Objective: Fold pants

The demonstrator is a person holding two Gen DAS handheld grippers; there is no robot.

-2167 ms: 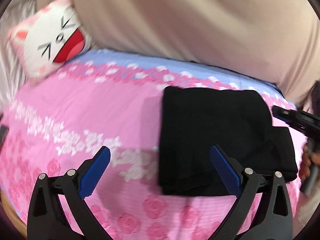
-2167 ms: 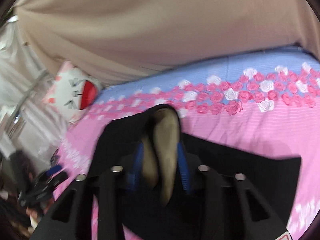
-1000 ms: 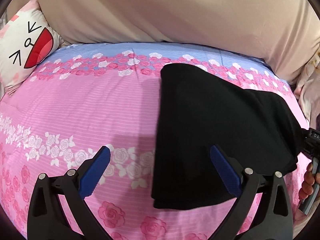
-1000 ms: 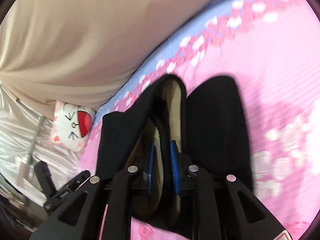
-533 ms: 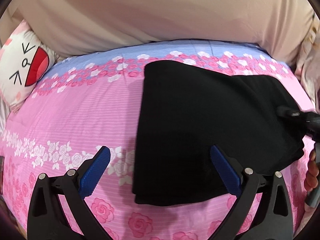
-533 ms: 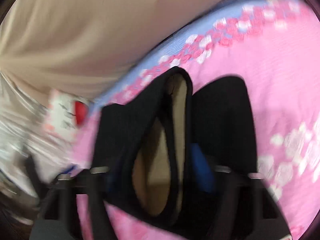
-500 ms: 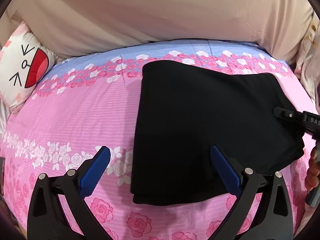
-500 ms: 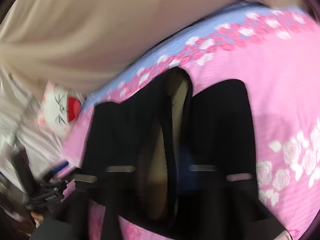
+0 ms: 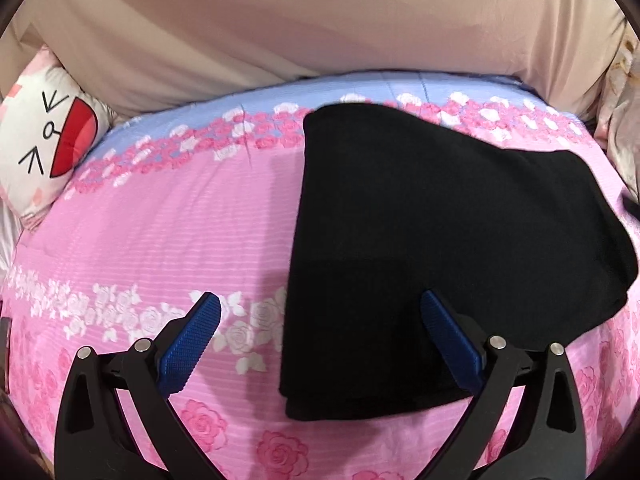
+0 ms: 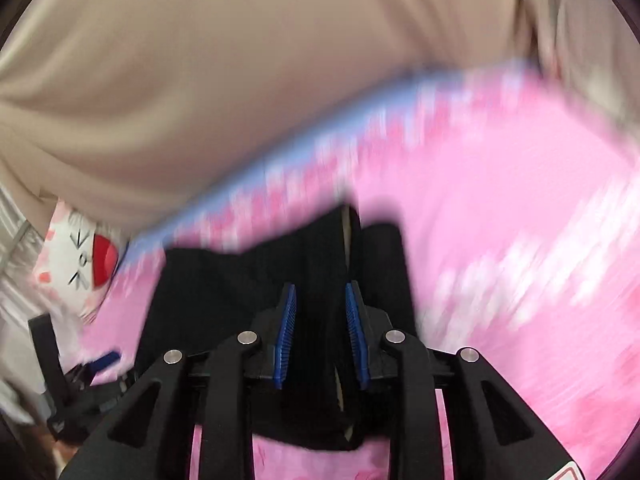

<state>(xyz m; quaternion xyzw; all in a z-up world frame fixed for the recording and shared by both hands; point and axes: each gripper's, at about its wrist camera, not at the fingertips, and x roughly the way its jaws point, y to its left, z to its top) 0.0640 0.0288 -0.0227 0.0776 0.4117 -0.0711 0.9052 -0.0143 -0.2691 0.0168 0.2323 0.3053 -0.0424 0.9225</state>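
Release seems to be the step in hand. We see the black pants (image 9: 440,240) lying as a folded bundle on the right half of the bed, its far edge reaching the rose border and its near edge close to us. In the right wrist view the right gripper (image 10: 321,336) has a fold of the same dark cloth between its blue pads (image 10: 287,336). The jaws have just been opening, and we think we see a small gap on each side of the cloth, so we judge that they do not pinch it any more (the picture is blurred, so this is not certain). The left gripper (image 9: 320,344) hangs above the near left corner of the bundle with its jaws spread wide and nothing between them.

For the next move we would draw the right gripper clear without dragging the top layer, because the soft cloth can catch on a pad. Then it is to decide whether one more fold is needed; the empty left gripper stands well for taking the near edge.

The surface is a pink bedsheet (image 9: 160,232) with rose bands and a blue stripe (image 9: 280,96) at the far side, soft and a little uneven. A beige curtain (image 9: 320,12) hangs behind the bed. A white cushion with a cartoon face (image 9: 44,136) leans at the far left.
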